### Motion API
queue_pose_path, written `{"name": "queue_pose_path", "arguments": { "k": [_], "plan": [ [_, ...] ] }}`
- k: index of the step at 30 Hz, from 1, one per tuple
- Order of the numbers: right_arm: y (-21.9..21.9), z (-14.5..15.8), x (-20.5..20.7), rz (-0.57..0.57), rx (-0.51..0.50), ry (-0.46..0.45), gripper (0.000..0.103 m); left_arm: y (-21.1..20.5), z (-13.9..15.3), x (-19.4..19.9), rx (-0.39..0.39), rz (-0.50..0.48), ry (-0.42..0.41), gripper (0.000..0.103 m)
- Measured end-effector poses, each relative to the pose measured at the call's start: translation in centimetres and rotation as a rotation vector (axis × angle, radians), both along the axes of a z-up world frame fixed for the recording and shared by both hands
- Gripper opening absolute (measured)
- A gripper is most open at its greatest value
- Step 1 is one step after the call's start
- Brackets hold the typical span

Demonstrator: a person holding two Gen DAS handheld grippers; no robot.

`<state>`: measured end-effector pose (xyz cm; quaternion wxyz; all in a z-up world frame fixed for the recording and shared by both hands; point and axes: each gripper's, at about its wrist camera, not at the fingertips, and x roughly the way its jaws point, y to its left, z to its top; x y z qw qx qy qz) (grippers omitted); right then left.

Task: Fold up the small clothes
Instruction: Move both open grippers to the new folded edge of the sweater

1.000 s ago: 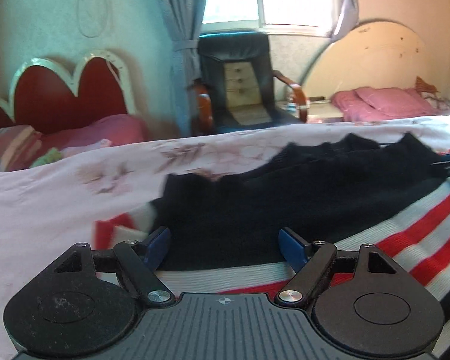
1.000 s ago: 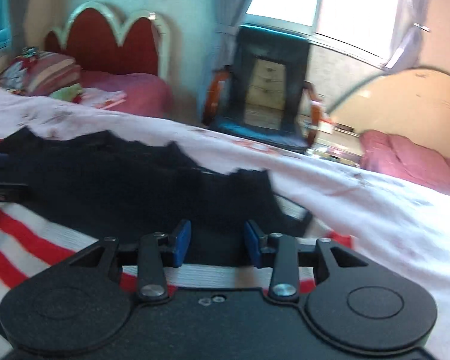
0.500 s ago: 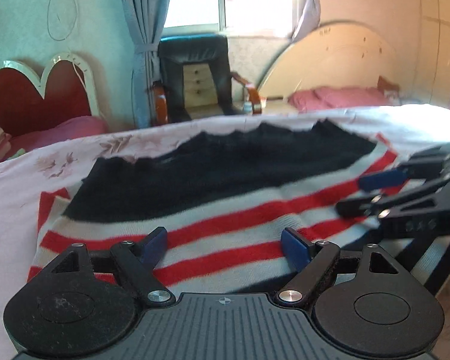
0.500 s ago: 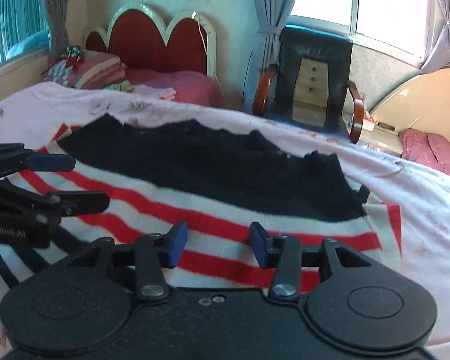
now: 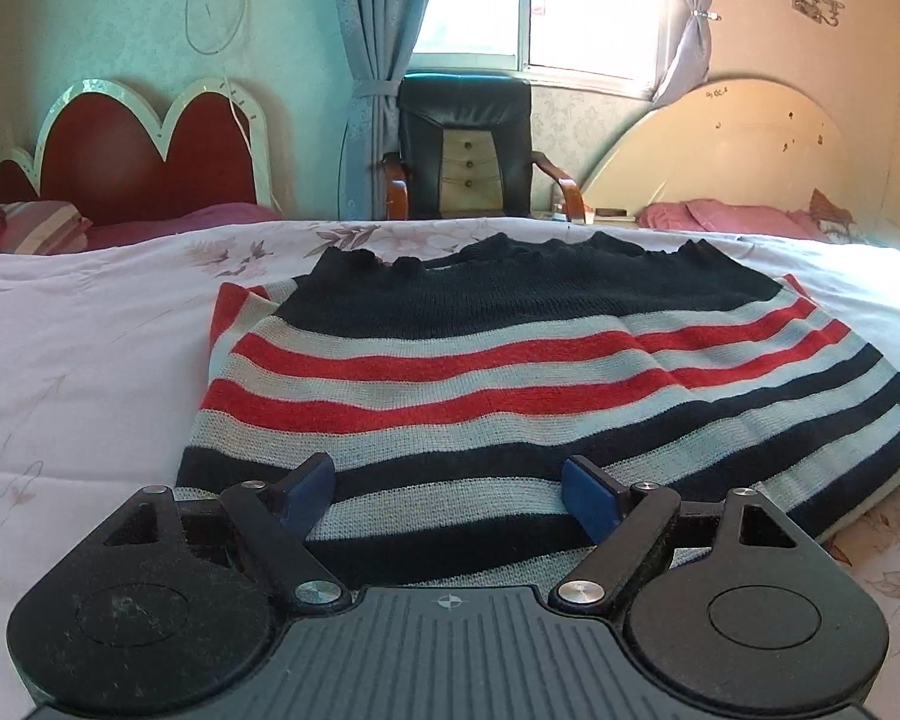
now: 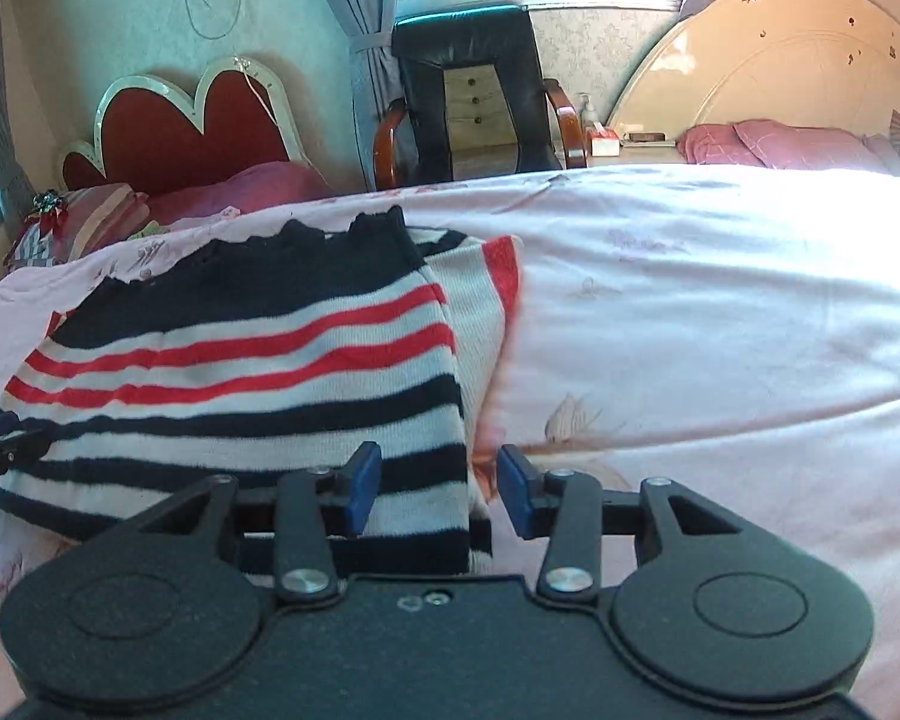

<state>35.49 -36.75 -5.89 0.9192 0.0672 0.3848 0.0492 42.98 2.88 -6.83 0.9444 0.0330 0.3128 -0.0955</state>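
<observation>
Sweater: a striped knit sweater [image 5: 510, 372] in navy, red and pale grey lies flat on the floral pink bedsheet [image 5: 90, 360], its solid navy band at the far end with a scalloped edge.
Fold: in the right wrist view a sleeve or side panel [image 6: 486, 300] lies tucked under the sweater's right edge.
Left gripper [image 5: 450, 498]: jaws spread wide, holding nothing, poised over the near striped hem.
Right gripper [image 6: 440, 492]: jaws moderately apart, empty, straddling the sweater's near right corner [image 6: 444, 510]; whether the pads touch the knit I cannot tell.
Background: black office chair [image 5: 465, 150] by the curtained window [image 5: 540, 0], red scalloped headboard [image 5: 138, 150] left, cream headboard [image 5: 720, 150] right.
</observation>
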Motion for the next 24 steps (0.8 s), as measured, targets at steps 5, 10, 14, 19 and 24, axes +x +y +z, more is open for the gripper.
{"name": "queue_pose_path", "arguments": {
  "k": [5, 10, 14, 19, 24],
  "plan": [
    [0.3, -0.7, -1.9, -0.008, -0.021, 0.015, 0.007, -0.1, 0.0, -0.1, 0.046, 0.020, 0.018, 0.082],
    [1.6, 0.0, -3.5, -0.012, -0.134, -0.006, 0.013, -0.2, 0.5, -1.3, 0.027, 0.025, 0.018, 0.082],
    [4.4, 1.8, -1.9, -0.016, -0.112, -0.104, 0.028, -2.8, 0.7, -2.1, -0.004, -0.026, -0.007, 0.082],
    [12.1, 0.1, 0.4, 0.209, -0.093, -0.091, 0.027, -7.3, 0.1, -2.0, 0.008, -0.090, 0.004, 0.082],
    [12.3, -1.3, -0.1, 0.241, -0.219, -0.073, 0.028, -4.1, -0.5, -2.2, 0.098, -0.051, 0.009, 0.082]
  ]
}}
